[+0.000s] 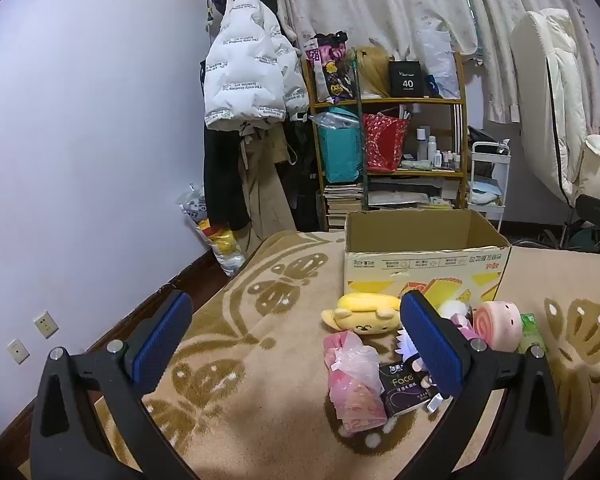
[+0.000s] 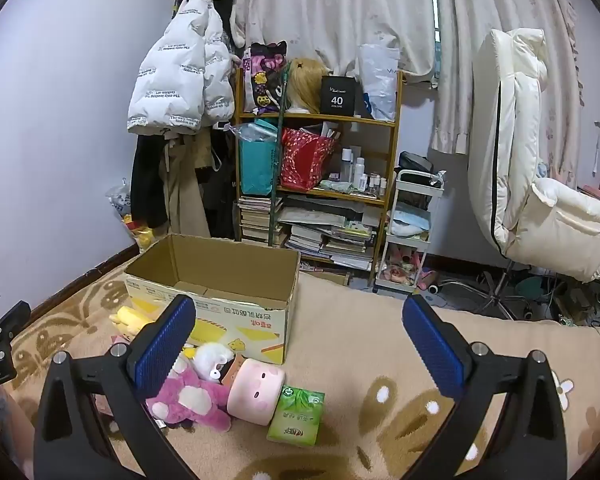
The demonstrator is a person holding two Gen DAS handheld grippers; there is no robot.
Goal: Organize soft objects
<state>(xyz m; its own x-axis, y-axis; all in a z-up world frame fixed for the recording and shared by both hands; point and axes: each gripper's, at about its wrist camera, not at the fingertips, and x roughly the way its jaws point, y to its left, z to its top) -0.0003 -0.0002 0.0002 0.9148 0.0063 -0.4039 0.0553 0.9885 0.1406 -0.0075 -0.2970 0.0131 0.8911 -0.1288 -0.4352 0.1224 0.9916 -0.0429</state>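
An open cardboard box (image 1: pixel 424 268) stands on the beige patterned blanket (image 1: pixel 260 360); it also shows in the right wrist view (image 2: pixel 220 300). In front of it lie a yellow plush (image 1: pixel 364 314), a pink cylinder plush (image 1: pixel 498 326), a pink plastic-wrapped pack (image 1: pixel 352 384) and a black "Face" tissue pack (image 1: pixel 400 388). The right wrist view shows a magenta bear plush (image 2: pixel 188 396), a white plush (image 2: pixel 212 358), the pink cylinder plush (image 2: pixel 256 392) and a green tissue pack (image 2: pixel 296 416). My left gripper (image 1: pixel 296 344) is open and empty above the blanket. My right gripper (image 2: pixel 300 348) is open and empty.
A wooden shelf (image 2: pixel 316 184) with bags, bottles and books stands behind the bed. A white puffer jacket (image 1: pixel 244 76) hangs on the wall. A white chair (image 2: pixel 540 184) and a small white cart (image 2: pixel 408 232) stand at the right. Curtains hang behind.
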